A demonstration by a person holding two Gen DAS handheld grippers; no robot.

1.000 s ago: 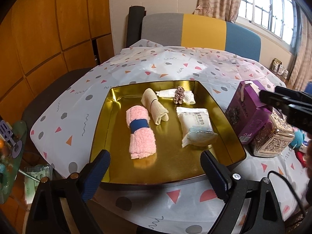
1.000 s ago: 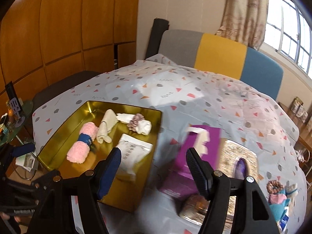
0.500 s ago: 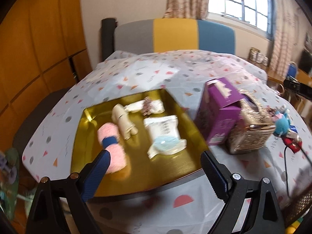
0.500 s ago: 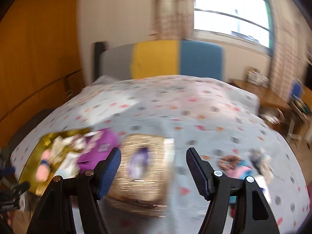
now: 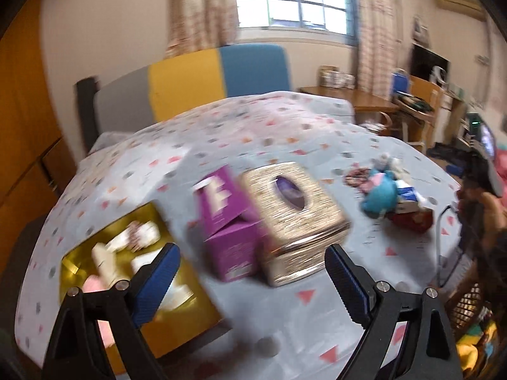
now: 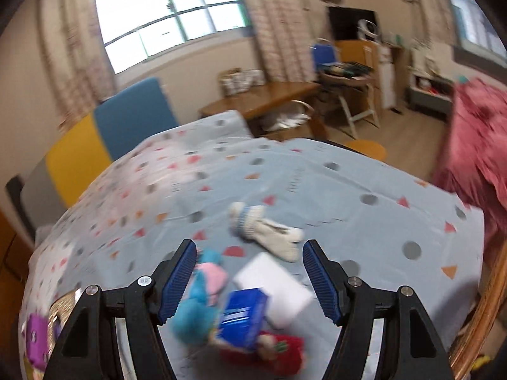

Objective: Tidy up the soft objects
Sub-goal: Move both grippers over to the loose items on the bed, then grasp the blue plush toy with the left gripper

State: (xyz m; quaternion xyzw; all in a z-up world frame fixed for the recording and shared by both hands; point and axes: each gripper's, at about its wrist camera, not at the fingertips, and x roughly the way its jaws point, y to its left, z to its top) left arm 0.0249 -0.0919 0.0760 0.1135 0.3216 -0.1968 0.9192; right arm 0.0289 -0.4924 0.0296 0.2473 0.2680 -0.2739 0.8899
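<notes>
My left gripper (image 5: 253,281) is open and empty above the table's near edge. Left of it lies a gold tray (image 5: 73,266) with a pink towel roll (image 5: 95,285), a beige roll (image 5: 106,262) and a white packet. My right gripper (image 6: 250,278) is open and empty over a pile of soft things: a blue and pink plush toy (image 6: 202,294), a blue box (image 6: 244,316), a white pad (image 6: 275,288), a red item (image 6: 285,354) and a white glove (image 6: 269,234). The pile also shows in the left wrist view (image 5: 383,190). Both views are blurred.
A purple carton (image 5: 228,221) and a glittery gold tissue box (image 5: 294,218) stand mid-table on the patterned cloth (image 5: 285,126). A grey, yellow and blue headboard (image 5: 190,79) is behind. A wooden desk (image 6: 269,95) and a red cloth (image 6: 475,145) lie to the right.
Both grippers have swung to the right. The left view went from the tray to the two boxes. The right view went from the boxes to the pile of soft things. Both stay open.
</notes>
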